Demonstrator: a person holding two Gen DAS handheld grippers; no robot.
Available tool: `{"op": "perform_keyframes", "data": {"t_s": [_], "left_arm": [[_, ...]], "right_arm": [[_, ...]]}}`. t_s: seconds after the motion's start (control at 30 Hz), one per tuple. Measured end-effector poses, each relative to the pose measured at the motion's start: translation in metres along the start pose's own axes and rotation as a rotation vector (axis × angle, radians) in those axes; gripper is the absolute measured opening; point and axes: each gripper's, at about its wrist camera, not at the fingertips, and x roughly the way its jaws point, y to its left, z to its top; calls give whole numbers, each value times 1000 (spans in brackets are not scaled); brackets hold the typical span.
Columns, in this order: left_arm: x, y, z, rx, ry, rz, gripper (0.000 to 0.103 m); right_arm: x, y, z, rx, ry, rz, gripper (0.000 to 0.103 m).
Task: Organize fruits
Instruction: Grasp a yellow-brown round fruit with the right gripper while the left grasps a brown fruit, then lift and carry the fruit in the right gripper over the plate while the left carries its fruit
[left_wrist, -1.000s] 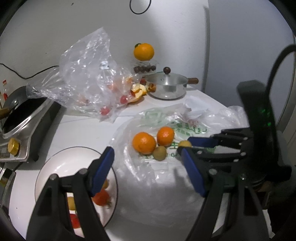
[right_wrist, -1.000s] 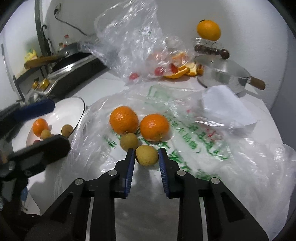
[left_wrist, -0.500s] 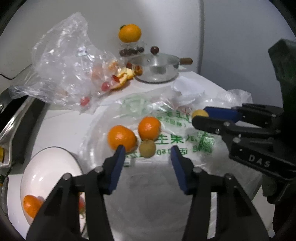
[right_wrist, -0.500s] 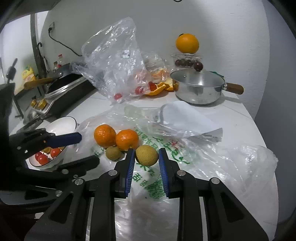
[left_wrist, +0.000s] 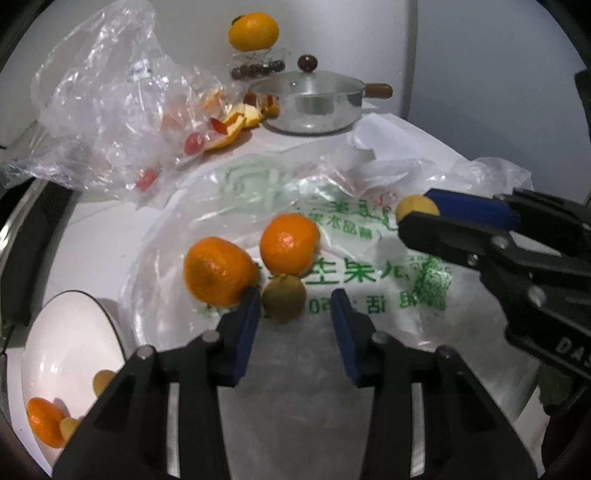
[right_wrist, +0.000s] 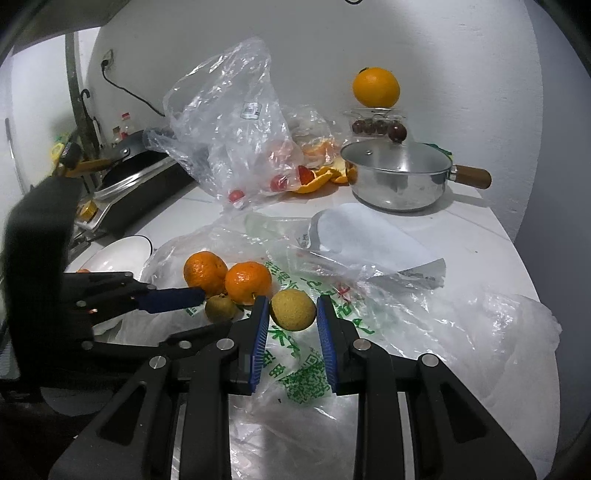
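Observation:
My right gripper (right_wrist: 291, 314) is shut on a small yellow fruit (right_wrist: 293, 309) and holds it above the printed plastic bag (right_wrist: 306, 369); it also shows in the left wrist view (left_wrist: 416, 208). My left gripper (left_wrist: 295, 314) is open, its jaws on either side of a small green-brown fruit (left_wrist: 283, 298) that lies on the bag. Two oranges (left_wrist: 218, 271) (left_wrist: 290, 243) lie just behind it. The white bowl (left_wrist: 70, 332) at lower left holds an orange (left_wrist: 44, 421) and small fruits.
A clear bag (left_wrist: 122, 99) with tomatoes and orange peel lies at the back left. A steel pot (left_wrist: 314, 103) with lid stands at the back, an orange (left_wrist: 253, 31) on a box behind it. A stove (right_wrist: 133, 184) sits on the left.
My right gripper has lifted the yellow fruit off the bag and drawn back. My left gripper has moved right from the bowl to the green-brown fruit, jaws narrower.

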Motion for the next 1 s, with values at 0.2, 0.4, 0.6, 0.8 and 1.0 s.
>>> {"op": "perform_keyframes", "data": {"t_s": [0.2, 0.4, 0.6, 0.8, 1.0], "left_arm": [[9, 0, 4, 4, 13, -10, 37], [10, 6, 3, -27, 11, -28, 27], [-4, 6, 0, -24, -17, -53, 26], [-28, 10, -2, -36, -69, -73, 26], [-55, 16, -4, -41, -132, -82, 26]], "right_arm": [[3, 0, -1, 0, 2, 8, 28], [4, 0, -1, -1, 6, -2, 28], [2, 5, 0, -10, 3, -14, 28], [-6, 16, 2, -24, -5, -30, 28], [-17, 31, 6, -37, -21, -46, 28]]}}
